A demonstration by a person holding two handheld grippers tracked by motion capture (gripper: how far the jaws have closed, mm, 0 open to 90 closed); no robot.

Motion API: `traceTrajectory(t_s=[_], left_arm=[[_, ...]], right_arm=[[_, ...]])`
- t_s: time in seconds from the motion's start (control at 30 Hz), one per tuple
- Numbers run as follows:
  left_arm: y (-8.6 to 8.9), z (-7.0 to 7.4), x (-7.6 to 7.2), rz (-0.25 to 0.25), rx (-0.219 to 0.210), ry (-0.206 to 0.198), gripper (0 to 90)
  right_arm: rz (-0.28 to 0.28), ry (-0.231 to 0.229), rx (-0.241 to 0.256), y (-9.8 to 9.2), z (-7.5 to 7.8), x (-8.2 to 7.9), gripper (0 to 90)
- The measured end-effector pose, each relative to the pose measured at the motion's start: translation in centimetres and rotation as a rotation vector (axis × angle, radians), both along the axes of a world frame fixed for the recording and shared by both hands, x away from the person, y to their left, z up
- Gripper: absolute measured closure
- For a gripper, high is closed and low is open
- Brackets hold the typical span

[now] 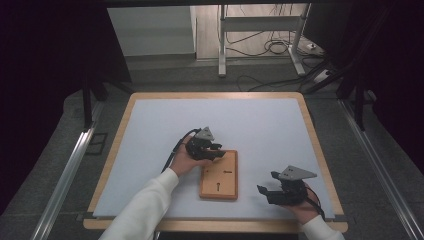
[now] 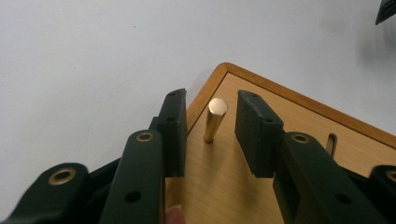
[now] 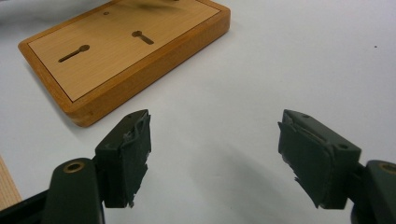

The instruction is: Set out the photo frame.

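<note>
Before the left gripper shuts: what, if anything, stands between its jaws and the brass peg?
Nothing visible. The left gripper has its jaws open on either side of the brass peg, which stands on the wooden board, with clear gaps both sides.

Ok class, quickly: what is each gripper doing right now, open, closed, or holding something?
Left gripper: open, jaws either side of the brass peg on the wooden board, not touching it.
Right gripper: open wide, holding nothing, over the white table.

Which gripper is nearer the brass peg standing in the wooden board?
Left. The left gripper has its open jaws on either side of the brass peg at the wooden board corner. The right gripper hovers open over the table, off the board's right side.
</note>
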State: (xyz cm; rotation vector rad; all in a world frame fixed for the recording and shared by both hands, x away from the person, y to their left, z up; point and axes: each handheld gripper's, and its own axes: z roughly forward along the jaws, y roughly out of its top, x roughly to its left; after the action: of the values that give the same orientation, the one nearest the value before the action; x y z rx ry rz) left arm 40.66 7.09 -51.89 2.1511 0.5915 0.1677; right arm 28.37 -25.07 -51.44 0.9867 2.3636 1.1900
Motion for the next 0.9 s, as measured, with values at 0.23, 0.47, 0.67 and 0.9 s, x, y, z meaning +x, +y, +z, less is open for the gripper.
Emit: traceTrajectory(t_s=[0.23, 0.47, 0.67, 0.9], left_arm=[[-0.1, -0.3, 0.4, -0.002, 0.0, 0.022, 77.2], [-0.1, -0.3, 0.7, -0.001, -0.022, 0.067, 83.8], [0.1, -0.3, 1.1, -0.008, -0.042, 0.117, 82.9], [0.1, -0.1, 1.6, -0.013, -0.031, 0.158, 82.6]], right_arm=[[0.0, 0.005, -0.009, 0.1, -0.1, 0.1, 25.6], [-0.002, 0.003, -0.008, 0.2, -0.1, 0.1, 25.6], [0.028, -0.046, -0.027, 1.2, 0.4, -0.5, 21.7], [0.111, -0.129, -0.128, 4.3, 0.8, -2.1, 16.0]])
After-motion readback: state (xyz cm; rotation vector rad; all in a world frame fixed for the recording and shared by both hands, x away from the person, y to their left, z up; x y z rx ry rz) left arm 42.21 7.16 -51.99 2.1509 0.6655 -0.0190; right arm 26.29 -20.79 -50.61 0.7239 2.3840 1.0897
